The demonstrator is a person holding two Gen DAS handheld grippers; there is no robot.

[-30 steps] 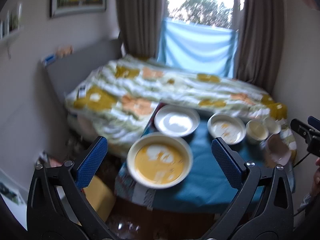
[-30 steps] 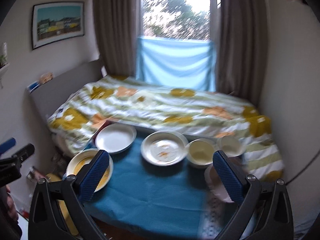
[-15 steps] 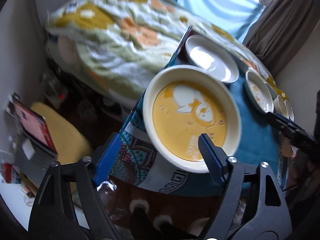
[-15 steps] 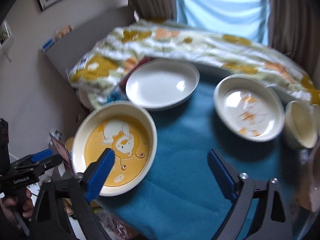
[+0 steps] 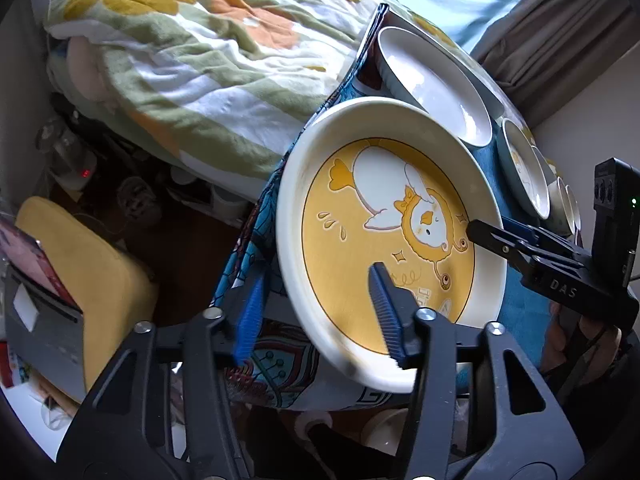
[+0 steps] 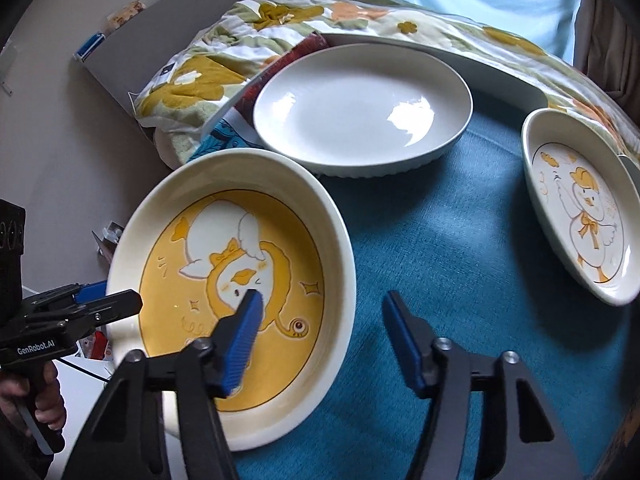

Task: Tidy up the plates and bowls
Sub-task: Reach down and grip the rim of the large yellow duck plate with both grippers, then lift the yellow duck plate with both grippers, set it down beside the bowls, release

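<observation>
I'm closing both tools, left tool point(image 5: 320, 312) and right tool point(image 6: 324, 340), astride the yellow plate's point(image 6: 236, 276) rim, not yet gripping; next, pinch firmly and lift level.

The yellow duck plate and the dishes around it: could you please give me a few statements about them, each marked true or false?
1. The yellow duck plate lies on a teal cloth. True.
2. The plain white plate is stacked on the yellow duck plate. False: it lies apart, beyond it on the cloth.
3. Both grippers straddle the yellow plate's rim. True: the left gripper and the right gripper each have one finger over the plate and one outside; their jaws are closing.
4. The white duck plate holds food. False: it shows only its printed picture.
5. A flowered blanket lies beyond the dishes. True.
</observation>
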